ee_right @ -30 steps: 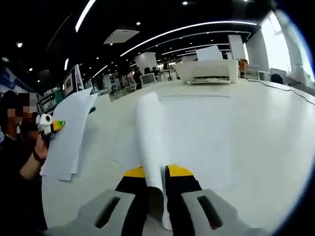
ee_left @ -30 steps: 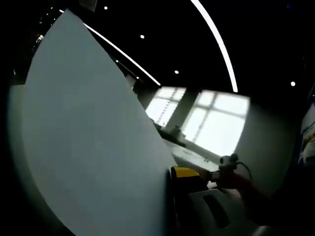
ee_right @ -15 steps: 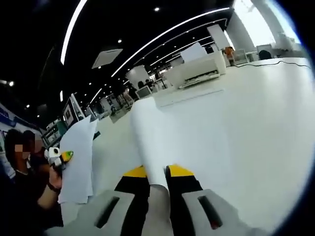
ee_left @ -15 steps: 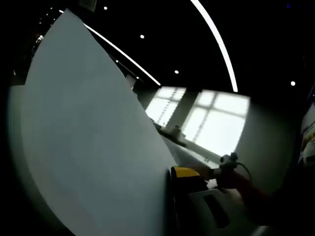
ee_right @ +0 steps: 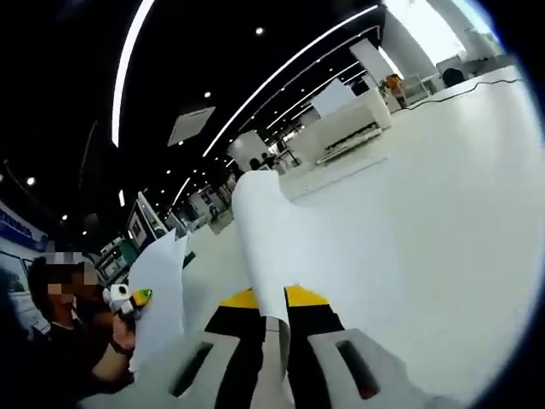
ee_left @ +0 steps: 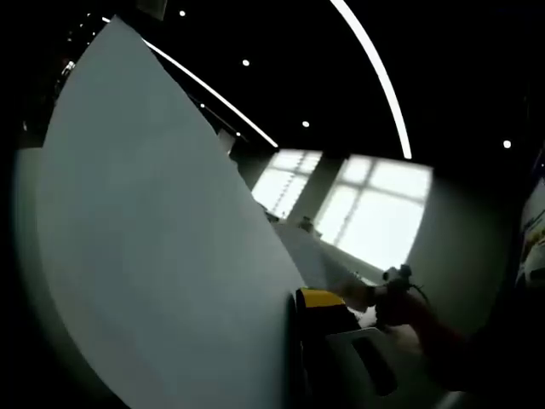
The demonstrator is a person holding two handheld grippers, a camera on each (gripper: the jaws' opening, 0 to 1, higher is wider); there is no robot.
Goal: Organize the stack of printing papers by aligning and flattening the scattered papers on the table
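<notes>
A big white sheet of paper [ee_left: 162, 247] stands upright across the left gripper view, and my left gripper [ee_left: 298, 300] is shut on its lower edge. One yellow-tipped jaw shows; the sheet hides the other. In the right gripper view my right gripper [ee_right: 271, 300] is shut on a curled white sheet [ee_right: 264, 221] that rises between its yellow-tipped jaws above the white table [ee_right: 443, 196]. At the left of that view the left gripper [ee_right: 129, 298] holds its paper [ee_right: 162, 285] up. The right gripper [ee_left: 393, 279] shows small in the left gripper view.
A white printer [ee_right: 351, 123] sits at the far side of the table, with a flat sheet [ee_right: 328, 164] lying before it. A person [ee_right: 72, 341] is at the left edge. A cable [ee_right: 477, 85] runs over the far right of the table.
The right gripper view has tilted upward, with its curled sheet lifted along. The left gripper view has barely shifted and its sheet stays held upright.
</notes>
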